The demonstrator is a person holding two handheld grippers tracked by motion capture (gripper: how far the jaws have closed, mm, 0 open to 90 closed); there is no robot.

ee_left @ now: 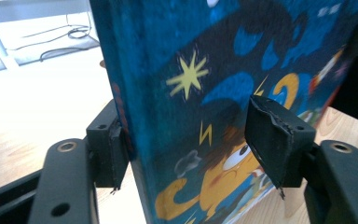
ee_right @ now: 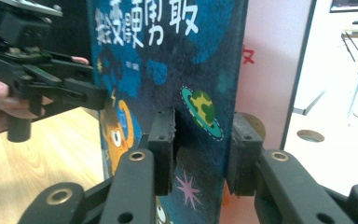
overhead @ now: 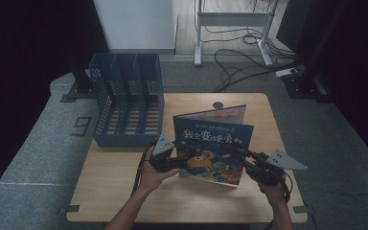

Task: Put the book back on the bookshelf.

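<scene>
Currently the blue illustrated children's book [overhead: 214, 143] stands upright on the light wooden table [overhead: 124, 191], beside the blue slotted file rack [overhead: 127, 98]. Left gripper [overhead: 172, 158] straddles its spine edge, jaws parted (grip unconfirmed). Right gripper [overhead: 254, 165] brackets the opposite edge likewise. Close both evenly before lifting.

The book [ee_left: 223, 93] is cut off by the top and bottom edges in both gripper views. Its small cover lettering cannot be read. Pad contact cannot be judged.
</scene>
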